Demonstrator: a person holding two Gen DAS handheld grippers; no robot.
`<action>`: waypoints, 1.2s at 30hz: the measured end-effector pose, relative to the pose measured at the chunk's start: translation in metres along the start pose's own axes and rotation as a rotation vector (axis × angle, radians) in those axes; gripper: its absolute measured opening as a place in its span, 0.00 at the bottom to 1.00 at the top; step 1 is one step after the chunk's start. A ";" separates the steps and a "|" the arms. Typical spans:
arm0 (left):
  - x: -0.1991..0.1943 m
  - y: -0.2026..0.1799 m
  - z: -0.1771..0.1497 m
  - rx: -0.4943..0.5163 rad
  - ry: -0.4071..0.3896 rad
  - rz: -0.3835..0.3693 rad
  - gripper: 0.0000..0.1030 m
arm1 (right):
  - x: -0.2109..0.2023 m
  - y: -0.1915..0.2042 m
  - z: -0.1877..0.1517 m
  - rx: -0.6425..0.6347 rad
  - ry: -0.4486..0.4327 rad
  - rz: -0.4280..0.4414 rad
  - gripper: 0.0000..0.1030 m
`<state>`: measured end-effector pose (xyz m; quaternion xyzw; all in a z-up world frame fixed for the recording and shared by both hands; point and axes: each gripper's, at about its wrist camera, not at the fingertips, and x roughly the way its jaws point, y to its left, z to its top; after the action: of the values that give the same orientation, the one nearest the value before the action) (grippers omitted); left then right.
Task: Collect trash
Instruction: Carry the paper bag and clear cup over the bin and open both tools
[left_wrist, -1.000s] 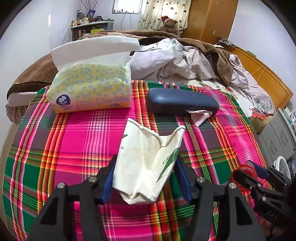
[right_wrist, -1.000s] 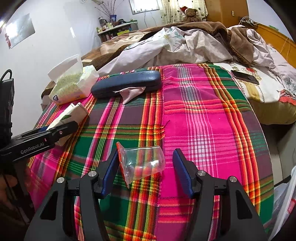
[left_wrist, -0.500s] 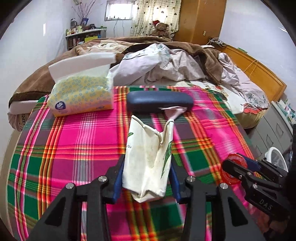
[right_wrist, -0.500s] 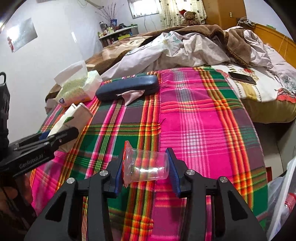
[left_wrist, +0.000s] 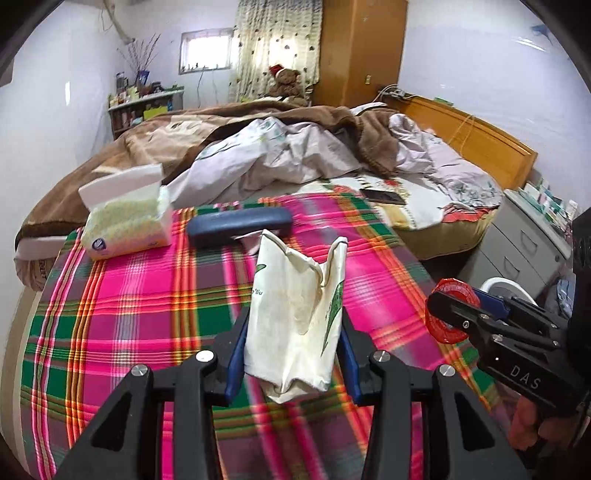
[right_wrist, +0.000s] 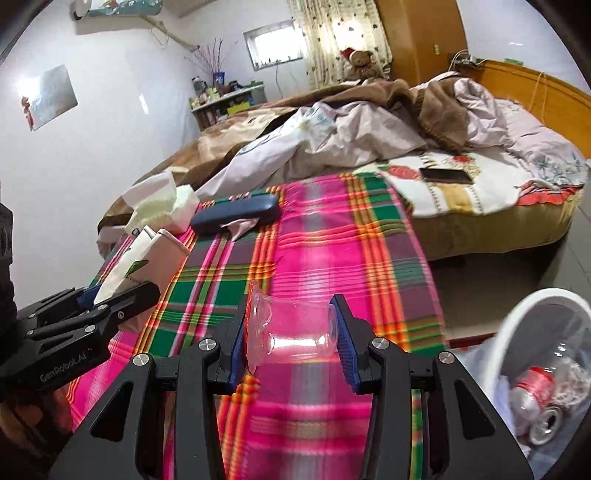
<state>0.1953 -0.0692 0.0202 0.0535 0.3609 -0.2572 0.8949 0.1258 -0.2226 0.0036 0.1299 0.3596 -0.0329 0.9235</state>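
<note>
My left gripper (left_wrist: 291, 350) is shut on a crumpled white paper cup (left_wrist: 295, 317) with green print, lifted above the plaid cloth (left_wrist: 129, 295). The same paper cup (right_wrist: 136, 266) shows at the left of the right wrist view, held in the left gripper (right_wrist: 99, 299). My right gripper (right_wrist: 291, 343) is shut on a clear plastic cup (right_wrist: 291, 332) with a red rim, squeezed flat between the blue pads. In the left wrist view the right gripper (left_wrist: 454, 314) appears at the right with the red rim (left_wrist: 450, 317) in it.
A white trash bin (right_wrist: 532, 354) at the lower right holds a plastic bottle (right_wrist: 535, 387) and a can (right_wrist: 546, 424). On the cloth lie a tissue pack (left_wrist: 125, 218), a dark blue case (left_wrist: 240, 225) and a pink tissue scrap (right_wrist: 240, 227). A phone (right_wrist: 445, 175) lies on the bed.
Both grippers closed onto their items, the paper cup and the clear cup, then lifted them off the cloth and drew back. The trash bin has come into the right wrist view.
</note>
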 end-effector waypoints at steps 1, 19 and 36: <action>-0.003 -0.005 0.000 0.004 -0.006 -0.005 0.43 | -0.004 -0.002 0.000 0.002 -0.008 -0.002 0.41; -0.025 -0.125 -0.010 0.130 -0.048 -0.146 0.43 | -0.086 -0.077 -0.022 0.074 -0.129 -0.131 0.41; 0.010 -0.240 -0.032 0.224 0.047 -0.271 0.43 | -0.119 -0.175 -0.056 0.187 -0.108 -0.307 0.41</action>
<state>0.0624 -0.2712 0.0118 0.1098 0.3546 -0.4129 0.8317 -0.0258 -0.3802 0.0058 0.1570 0.3206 -0.2136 0.9094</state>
